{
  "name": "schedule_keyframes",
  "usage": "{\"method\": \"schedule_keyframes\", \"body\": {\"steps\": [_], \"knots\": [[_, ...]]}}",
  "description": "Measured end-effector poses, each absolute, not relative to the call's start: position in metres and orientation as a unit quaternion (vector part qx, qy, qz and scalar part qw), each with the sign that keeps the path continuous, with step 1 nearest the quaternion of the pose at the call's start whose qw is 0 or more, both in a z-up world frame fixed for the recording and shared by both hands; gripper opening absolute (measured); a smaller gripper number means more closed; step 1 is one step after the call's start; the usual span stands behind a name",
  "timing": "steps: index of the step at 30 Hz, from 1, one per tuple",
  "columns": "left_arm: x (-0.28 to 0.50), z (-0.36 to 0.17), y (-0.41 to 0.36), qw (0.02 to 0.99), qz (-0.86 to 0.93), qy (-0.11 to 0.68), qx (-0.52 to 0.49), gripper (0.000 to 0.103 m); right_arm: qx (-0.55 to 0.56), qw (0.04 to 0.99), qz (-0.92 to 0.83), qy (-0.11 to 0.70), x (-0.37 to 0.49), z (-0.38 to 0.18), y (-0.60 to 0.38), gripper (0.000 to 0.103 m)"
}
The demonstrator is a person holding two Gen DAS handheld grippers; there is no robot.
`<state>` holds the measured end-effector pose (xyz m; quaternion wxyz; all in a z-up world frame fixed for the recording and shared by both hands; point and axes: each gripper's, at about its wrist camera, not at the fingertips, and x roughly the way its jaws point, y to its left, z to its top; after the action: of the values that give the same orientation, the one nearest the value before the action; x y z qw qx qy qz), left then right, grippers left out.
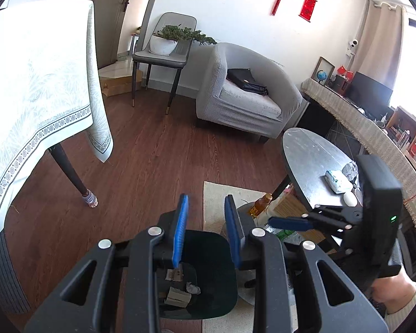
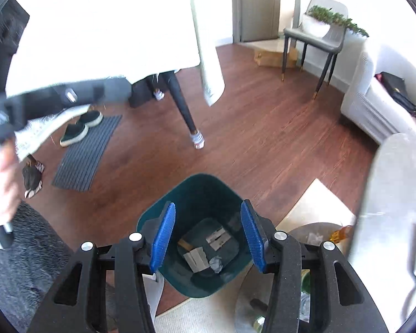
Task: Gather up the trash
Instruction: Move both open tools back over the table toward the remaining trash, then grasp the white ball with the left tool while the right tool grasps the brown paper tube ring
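Observation:
A dark green bin [image 1: 208, 249] [image 2: 202, 194] stands on the floor beneath both grippers. Cardboard scraps [image 2: 197, 259] and a crumpled paper ball [image 2: 216, 264] [image 1: 192, 288] lie in its bottom. My left gripper [image 1: 207, 197] hangs over the bin, its blue pads drawn close with nothing between them. My right gripper [image 2: 208, 202] is open and empty above the bin; in the left wrist view it shows from the side, right gripper [image 1: 288, 222]. On the round grey coffee table [image 1: 307, 152] lie a white-and-blue packet [image 1: 337, 181], crumpled wrapping [image 1: 350, 169] and a small white object [image 1: 350, 198].
An amber bottle [image 1: 260, 204] and a green bottle [image 1: 285, 233] sit on a low shelf under the coffee table. A cloth-covered dining table [image 1: 41, 83] stands left, with a grey armchair [image 1: 241, 97] and a chair holding a plant [image 1: 163, 52] behind. Shoes [image 2: 81, 127] rest on a mat [image 2: 88, 152].

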<state>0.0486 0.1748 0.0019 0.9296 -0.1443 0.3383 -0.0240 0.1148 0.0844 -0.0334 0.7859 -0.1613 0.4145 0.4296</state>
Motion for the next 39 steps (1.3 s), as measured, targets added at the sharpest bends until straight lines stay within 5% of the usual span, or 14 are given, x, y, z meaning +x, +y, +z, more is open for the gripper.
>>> {"method": "schedule_keyframes", "body": {"steps": [5, 19, 39], "knots": [[0.057, 0.0, 0.159, 0.928, -0.026, 0.349, -0.13, 0.029, -0.14, 0.818, 0.405, 0.382, 0.114, -0.001, 0.043, 0.05], [0.083, 0.023, 0.048, 0.924, -0.107, 0.364, -0.054, 0.057, -0.088, 0.882, 0.273, 0.374, 0.137, 0.025, -0.082, 0.05], [0.133, -0.028, -0.094, 0.886, -0.221, 0.407, 0.032, 0.062, 0.01, 0.907, 0.16, 0.39, 0.151, 0.01, -0.224, 0.061]]}}
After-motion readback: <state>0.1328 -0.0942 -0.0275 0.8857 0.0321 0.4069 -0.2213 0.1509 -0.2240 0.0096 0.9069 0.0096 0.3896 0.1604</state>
